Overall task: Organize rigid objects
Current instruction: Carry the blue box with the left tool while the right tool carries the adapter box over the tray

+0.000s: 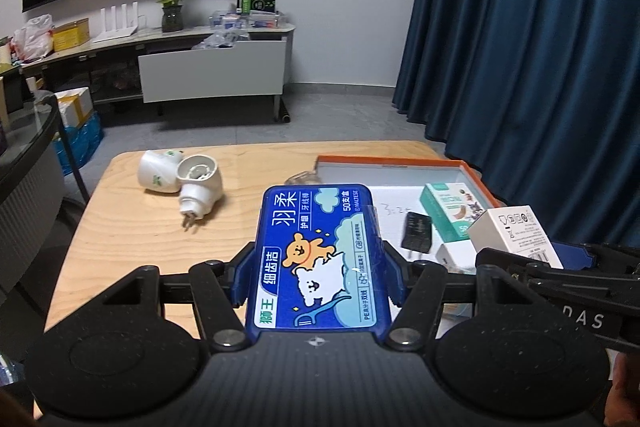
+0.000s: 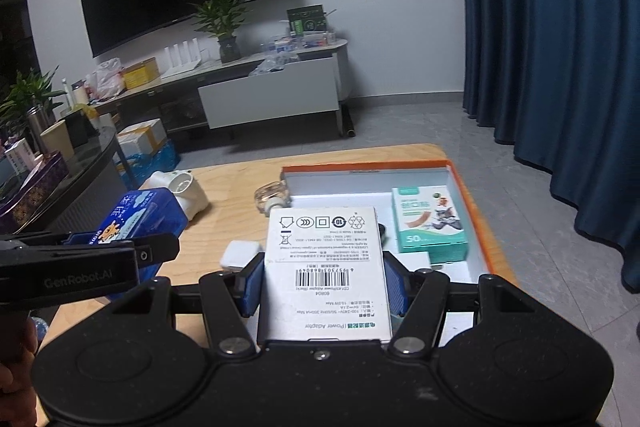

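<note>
Between the pads of the left tongs (image 1: pixel 316 275) a blue floss-pick box (image 1: pixel 316 259) is clamped, held above the wooden worktop (image 1: pixel 132 235). The right tongs (image 2: pixel 324 283) are clamped on a white power-adapter box (image 2: pixel 326 267). At 1 o'clock from the right tongs, an orange-rimmed tray (image 2: pixel 474 211) holds a teal plaster box (image 2: pixel 430 221). At 10 o'clock from the left tongs, two white plug-in units (image 1: pixel 180 181) lie touching on the worktop.
</note>
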